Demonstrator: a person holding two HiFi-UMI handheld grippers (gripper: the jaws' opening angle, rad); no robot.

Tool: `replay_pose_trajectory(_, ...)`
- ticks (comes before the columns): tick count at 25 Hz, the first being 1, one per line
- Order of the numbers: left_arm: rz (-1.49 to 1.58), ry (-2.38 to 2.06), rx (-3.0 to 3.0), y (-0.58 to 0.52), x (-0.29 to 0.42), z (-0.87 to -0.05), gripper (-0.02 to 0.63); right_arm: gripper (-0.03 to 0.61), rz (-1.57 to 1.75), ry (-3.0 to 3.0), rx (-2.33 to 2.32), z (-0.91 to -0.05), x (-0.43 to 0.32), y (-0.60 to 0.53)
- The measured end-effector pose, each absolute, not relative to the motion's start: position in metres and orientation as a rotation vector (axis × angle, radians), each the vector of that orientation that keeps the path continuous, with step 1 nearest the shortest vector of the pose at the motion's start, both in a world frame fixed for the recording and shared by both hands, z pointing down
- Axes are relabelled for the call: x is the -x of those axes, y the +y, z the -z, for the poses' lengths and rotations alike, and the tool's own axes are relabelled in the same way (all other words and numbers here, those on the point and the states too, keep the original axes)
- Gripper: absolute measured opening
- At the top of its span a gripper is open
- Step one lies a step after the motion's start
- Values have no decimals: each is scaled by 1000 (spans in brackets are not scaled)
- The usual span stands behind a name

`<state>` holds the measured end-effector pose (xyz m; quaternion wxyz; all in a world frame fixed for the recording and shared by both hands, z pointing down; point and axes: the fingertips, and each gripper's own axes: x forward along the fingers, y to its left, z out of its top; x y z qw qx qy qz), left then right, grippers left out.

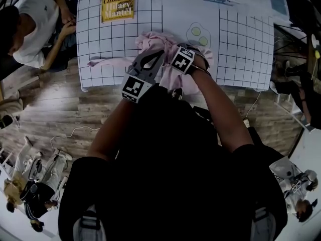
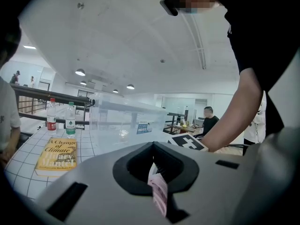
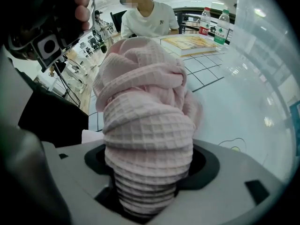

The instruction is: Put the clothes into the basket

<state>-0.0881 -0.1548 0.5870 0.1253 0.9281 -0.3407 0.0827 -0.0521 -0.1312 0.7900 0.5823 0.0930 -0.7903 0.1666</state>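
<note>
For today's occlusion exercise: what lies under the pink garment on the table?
Gridded white table covering shows around the pink garment; whatever lies beneath its bunched folds is hidden.

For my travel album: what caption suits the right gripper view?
Right gripper clutching a bunched pink waffle-knit garment at a white gridded table.

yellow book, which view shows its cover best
The head view: it looks down on the yellow book, so the cover faces the camera and the title reads. The left gripper view shows the book at a low slant. The right gripper view catches it far off, nearly edge-on.
</note>
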Motion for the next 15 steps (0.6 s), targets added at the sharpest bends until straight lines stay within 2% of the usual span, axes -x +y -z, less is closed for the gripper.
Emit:
replay_pose_trajectory(4, -231, -996, -2707, -155, 90, -584, 3, 347, -407, -1856, -211, -781, 50, -129)
replay_pose_trajectory(15, -222, -1010, -2738, -163, 101, -566, 3, 344, -388, -1897, -221, -722, 55, -128)
